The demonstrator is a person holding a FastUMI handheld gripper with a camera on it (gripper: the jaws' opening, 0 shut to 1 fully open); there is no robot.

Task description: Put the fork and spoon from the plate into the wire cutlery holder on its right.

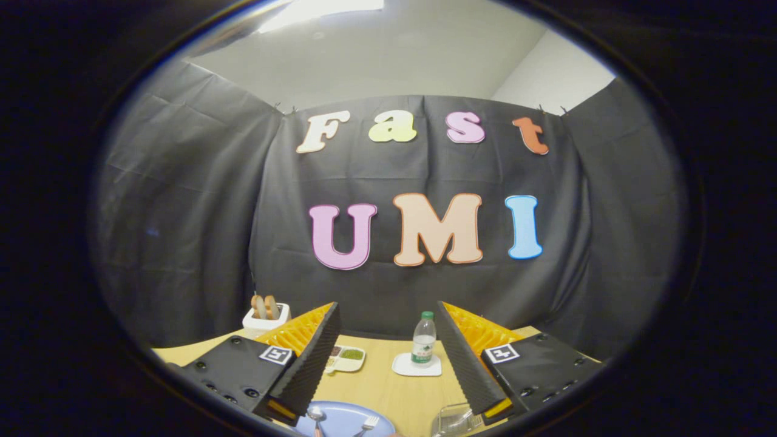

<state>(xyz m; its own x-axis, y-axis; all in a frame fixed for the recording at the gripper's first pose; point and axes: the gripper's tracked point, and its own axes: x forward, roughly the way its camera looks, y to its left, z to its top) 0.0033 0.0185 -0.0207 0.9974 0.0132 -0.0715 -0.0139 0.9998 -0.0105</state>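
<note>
Light reaches me from a bright ceiling panel [322, 11], overexposed; the booth below reads dim. Fisheye bowing strong toward edges. My gripper [388, 364], fingers apart, looks slightly soft up close.

A light blue plate [340, 419] sits on the pale wooden tabletop [388, 382], carrying a silvery spoon [316, 416] and fork [368, 423]. Further back, a clear bottle [424, 340] with a green cap and green-and-white label stands on a white coaster [416, 365]. A white tray [345, 358] holds green and dark fillings.
</note>
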